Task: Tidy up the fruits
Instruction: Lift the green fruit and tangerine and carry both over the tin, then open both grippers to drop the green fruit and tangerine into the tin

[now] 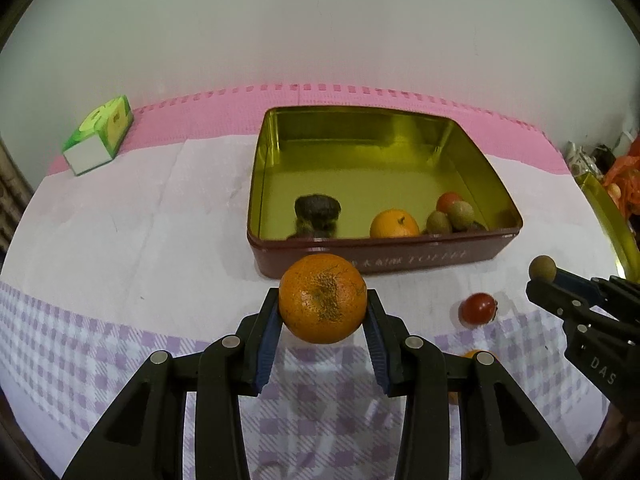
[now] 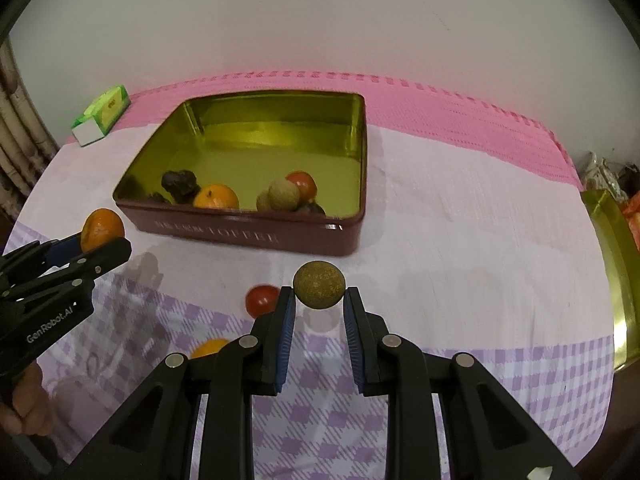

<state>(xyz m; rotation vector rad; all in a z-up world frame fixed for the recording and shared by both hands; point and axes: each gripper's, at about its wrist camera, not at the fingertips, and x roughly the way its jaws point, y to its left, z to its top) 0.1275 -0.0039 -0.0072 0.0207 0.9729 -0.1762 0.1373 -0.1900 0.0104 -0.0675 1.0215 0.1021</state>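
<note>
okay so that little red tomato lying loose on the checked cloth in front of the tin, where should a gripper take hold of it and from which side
Grip the red tomato across its widest middle, coming down from above. It is small and round and sits low on the cloth, so a side approach would likely roll it. Above it is open; the tin stands well clear behind. Both grippers are full right now.

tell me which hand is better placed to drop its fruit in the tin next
Left, narrowly. The left gripper holds the orange right in front of the tin near wall. The right gripper, shut on the small brown fruit, sits further back from that wall, beyond the right corner.
</note>
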